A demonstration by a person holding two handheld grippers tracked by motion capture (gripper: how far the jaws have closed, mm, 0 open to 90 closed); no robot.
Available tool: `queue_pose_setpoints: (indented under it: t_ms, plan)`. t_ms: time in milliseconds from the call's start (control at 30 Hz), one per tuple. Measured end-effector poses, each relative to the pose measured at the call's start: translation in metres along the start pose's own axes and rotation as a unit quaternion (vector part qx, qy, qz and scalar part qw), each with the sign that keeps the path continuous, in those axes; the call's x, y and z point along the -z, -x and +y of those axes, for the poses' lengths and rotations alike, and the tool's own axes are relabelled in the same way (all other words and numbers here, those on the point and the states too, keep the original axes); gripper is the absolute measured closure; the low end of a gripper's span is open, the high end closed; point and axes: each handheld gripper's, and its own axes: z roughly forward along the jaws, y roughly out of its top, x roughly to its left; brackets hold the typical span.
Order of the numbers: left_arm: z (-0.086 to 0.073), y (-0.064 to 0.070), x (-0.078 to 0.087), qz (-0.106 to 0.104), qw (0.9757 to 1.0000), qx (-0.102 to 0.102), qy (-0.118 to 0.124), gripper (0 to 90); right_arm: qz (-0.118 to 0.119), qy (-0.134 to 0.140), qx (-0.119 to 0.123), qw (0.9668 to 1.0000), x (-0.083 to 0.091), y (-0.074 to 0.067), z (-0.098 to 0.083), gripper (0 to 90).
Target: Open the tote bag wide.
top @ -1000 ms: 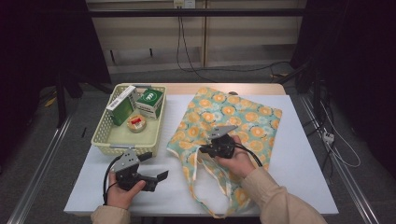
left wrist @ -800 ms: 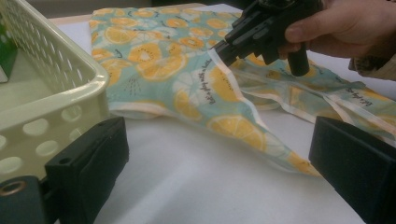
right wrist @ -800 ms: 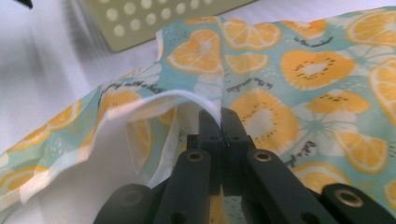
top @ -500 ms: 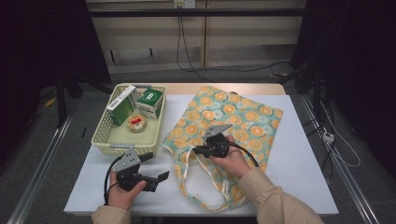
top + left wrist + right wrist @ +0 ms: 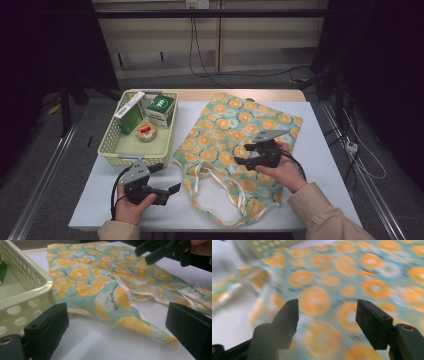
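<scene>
the cloth bag (image 5: 235,145) with the orange-slice print lies flat at the middle of the white table (image 5: 325,160), its handles trailing toward six o'clock. the right gripper (image 5: 245,156) hangs over the bag's middle, its jaws having just opened, wide apart with nothing between them. at eight o'clock the left gripper (image 5: 172,188) rests on the table with jaws apart and empty, and at ten o'clock a basket (image 5: 112,150) holds boxes.

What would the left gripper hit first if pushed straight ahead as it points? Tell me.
Most likely the bag. The left gripper has open jaws with bare table between them, and the bag's near edge lies just ahead. The basket sits off to the side of that line, though depth is hard to judge.
</scene>
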Motion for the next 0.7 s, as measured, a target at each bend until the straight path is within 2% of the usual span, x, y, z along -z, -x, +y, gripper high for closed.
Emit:
queue_pose_setpoints:
  t_ms: [100,200,333,467,600,700]
  plan:
    - [0.001,0.002,-0.001,-0.003,1.0000,-0.003,0.000,4.7,-0.043,-0.017,-0.013,0.9989,0.013,0.019,-0.018,33.6]
    - [0.001,0.002,-0.002,-0.003,1.0000,-0.004,-0.002,4.7,-0.083,-0.034,-0.023,0.9956,0.023,0.036,-0.038,33.2]
    - [0.001,0.001,-0.002,-0.004,1.0000,-0.006,-0.003,4.7,-0.129,-0.037,-0.050,0.9897,0.037,0.055,-0.057,32.3]
    - [0.001,0.002,-0.003,-0.004,1.0000,-0.003,-0.002,4.7,-0.173,-0.045,-0.069,0.9815,0.046,0.071,-0.072,32.4]
    - [0.001,0.002,-0.005,-0.005,1.0000,-0.003,-0.004,4.7,-0.195,-0.057,-0.089,0.9752,0.046,0.081,-0.080,32.0]
    - [0.001,0.002,-0.005,-0.007,1.0000,-0.004,-0.003,4.7,-0.187,-0.050,-0.109,0.9751,0.045,0.084,-0.080,35.0]
